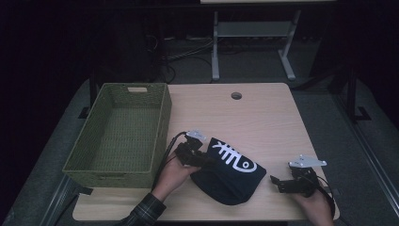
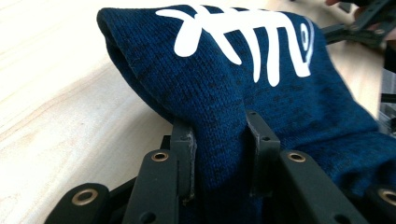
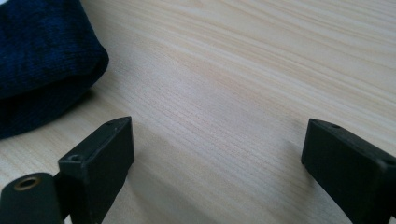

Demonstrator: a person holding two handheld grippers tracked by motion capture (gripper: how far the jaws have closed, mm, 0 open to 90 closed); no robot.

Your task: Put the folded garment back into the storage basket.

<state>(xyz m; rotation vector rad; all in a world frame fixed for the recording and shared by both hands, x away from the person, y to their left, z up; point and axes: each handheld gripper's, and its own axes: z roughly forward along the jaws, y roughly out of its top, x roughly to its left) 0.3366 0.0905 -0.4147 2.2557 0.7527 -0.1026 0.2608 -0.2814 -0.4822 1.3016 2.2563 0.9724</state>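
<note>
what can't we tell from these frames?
- Underside of the dark blue knit beanie: hidden in the high view by its own fabric.
- Left claw tips: in the left gripper view, the pinched fabric covers them.
- Green woven basket near inner wall: hidden in the high view by its rim.
- Right claw: its body is cut off by the bottom edge of the right gripper view.

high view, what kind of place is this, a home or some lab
Probably a lab or recording workspace, not a home: a plain wooden table with a cable hole, cables on the floor behind it, and a metal-framed bench in a dark room.
</note>
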